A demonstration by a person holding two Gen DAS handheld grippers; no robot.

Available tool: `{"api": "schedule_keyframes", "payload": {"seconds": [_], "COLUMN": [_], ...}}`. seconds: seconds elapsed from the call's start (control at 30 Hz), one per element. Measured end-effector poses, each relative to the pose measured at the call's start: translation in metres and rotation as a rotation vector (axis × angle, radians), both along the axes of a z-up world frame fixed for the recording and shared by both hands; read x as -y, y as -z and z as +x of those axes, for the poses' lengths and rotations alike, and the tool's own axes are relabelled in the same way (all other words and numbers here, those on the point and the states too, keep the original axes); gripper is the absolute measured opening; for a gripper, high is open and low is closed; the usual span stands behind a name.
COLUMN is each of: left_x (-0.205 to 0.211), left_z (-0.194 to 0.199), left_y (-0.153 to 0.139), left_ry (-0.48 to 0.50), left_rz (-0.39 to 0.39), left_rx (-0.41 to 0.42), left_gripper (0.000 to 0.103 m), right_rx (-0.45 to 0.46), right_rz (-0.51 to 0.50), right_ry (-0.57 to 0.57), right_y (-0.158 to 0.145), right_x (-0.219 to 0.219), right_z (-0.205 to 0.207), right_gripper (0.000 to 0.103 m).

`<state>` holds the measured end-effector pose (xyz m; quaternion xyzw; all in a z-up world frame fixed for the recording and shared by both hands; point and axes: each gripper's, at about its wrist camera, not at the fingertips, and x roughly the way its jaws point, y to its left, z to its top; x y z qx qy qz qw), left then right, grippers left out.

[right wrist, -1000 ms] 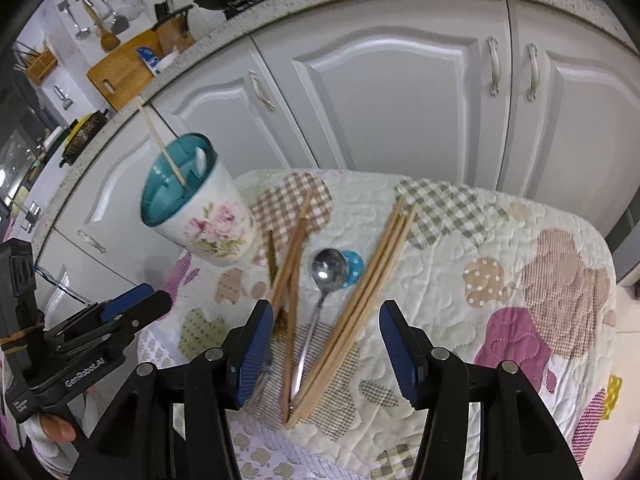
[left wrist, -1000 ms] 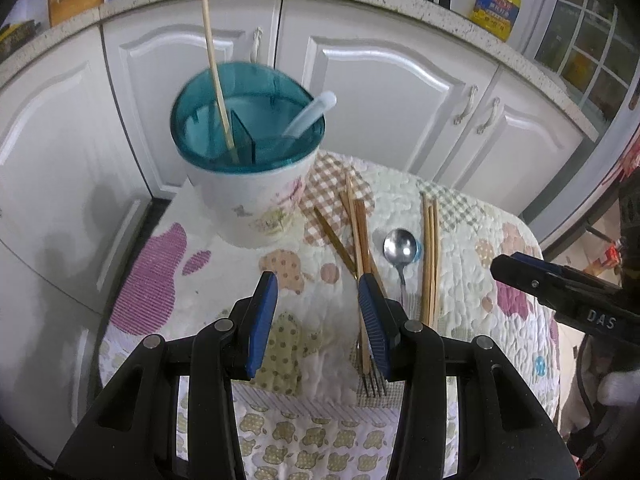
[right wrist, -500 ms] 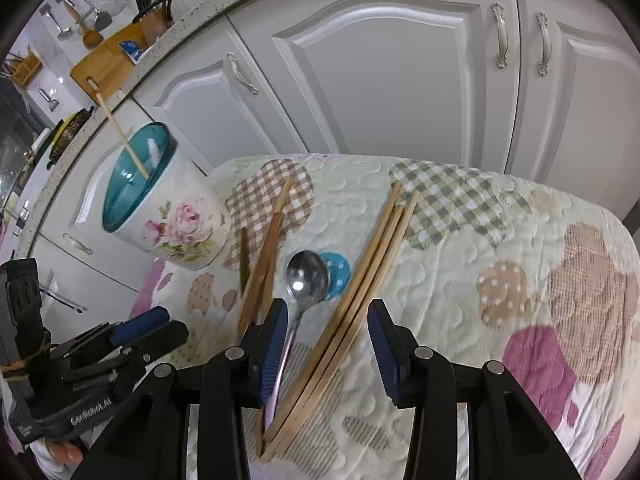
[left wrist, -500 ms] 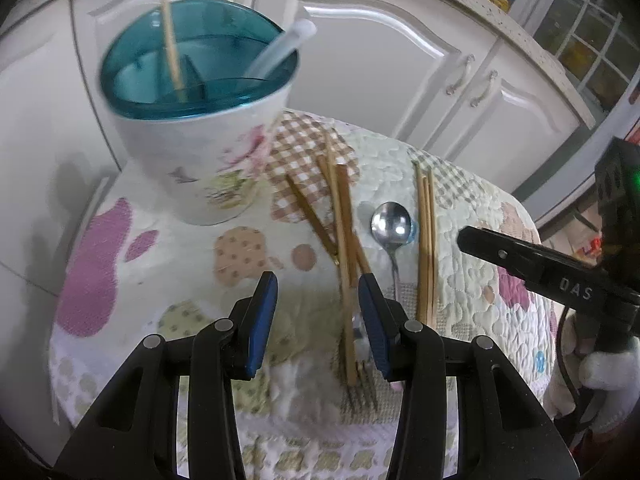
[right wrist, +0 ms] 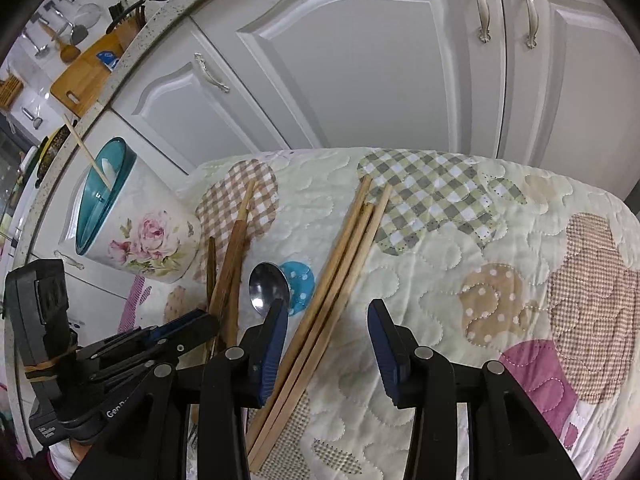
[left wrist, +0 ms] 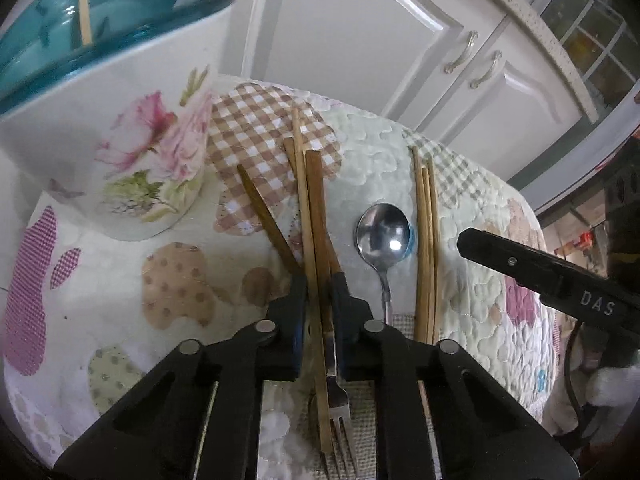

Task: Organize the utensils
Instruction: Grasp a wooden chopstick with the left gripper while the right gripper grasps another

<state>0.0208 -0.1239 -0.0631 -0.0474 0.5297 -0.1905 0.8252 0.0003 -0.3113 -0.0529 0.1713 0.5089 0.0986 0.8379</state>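
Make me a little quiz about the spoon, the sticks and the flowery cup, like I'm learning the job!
1. True or false: the spoon lies inside the flowery cup.
2. What stands in the cup? A: a chopstick. B: a knife. C: a whisk.
3. Which hand-held gripper is shut on a utensil?
Key: 1 false, it lies on the quilted cloth. 2 A. 3 the left hand-held gripper; its jaws have just been closing, with the brown stick between them.
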Motion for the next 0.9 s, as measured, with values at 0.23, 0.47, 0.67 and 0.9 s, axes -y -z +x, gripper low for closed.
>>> {"api": "schedule_keyframes", "payload": {"seconds": [0.23,0.47,0.67,0.9], "left_x": [-0.023,-0.040,-0.027,-0.012], "left_z": [-0.026,-0.042,-0.029,-0.013], "left_y": [-0.007,-0.008,-0.016,0.004], "left_ry": [0.020,-0.007,-0.003,0.015], "left_rz": [-0.005,-0.033,-0.088,-0.060], "left_rx": [-0.012,-0.031,-0.022,-0.061], "left_gripper": [0.000,0.000,0.030,0.009], "right_rx": [0.007,-0.003,-0.004,-0.012], "right_rz": [0.009,0.009,0.012,-0.003], "right_ry": [-0.004,-0.005,-0.009,-0.017], "right_y": [0.000,0.004,0.001,0.002], "right_x": [-0.002,-0.007,-0.008,-0.008], "right_z": [0.001,0.001,-0.002,0.001], "right_gripper": [0.041,0.041,0.041,0.041]}}
